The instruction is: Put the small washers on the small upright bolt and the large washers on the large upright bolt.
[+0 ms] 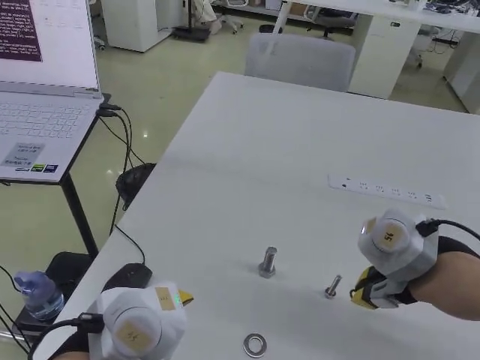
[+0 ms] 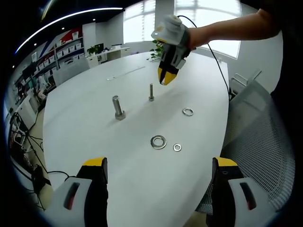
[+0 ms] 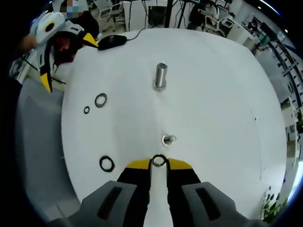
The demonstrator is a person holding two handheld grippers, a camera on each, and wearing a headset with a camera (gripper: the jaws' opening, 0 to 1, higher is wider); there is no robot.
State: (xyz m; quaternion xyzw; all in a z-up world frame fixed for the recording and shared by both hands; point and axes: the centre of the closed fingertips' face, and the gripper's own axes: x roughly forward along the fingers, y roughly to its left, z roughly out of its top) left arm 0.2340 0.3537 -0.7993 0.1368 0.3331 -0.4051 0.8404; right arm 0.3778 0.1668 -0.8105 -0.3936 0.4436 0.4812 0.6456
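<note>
While the right gripper (image 3: 159,166) is clamped on a washer (image 3: 159,161), its tips sit just right of the small bolt (image 1: 333,286), off the table (image 1: 300,150). Small bolt stands upright. Large bolt (image 1: 268,262) stands upright to its left, apart from it. Left gripper (image 2: 159,163) hangs at the near left edge of the table, jaws wide apart, holding nothing. Three loose washers lie flat on the near side of the bolts: large washer (image 2: 158,142), small washer (image 2: 177,147) just beside it, third washer (image 2: 188,111) nearer the small bolt.
</note>
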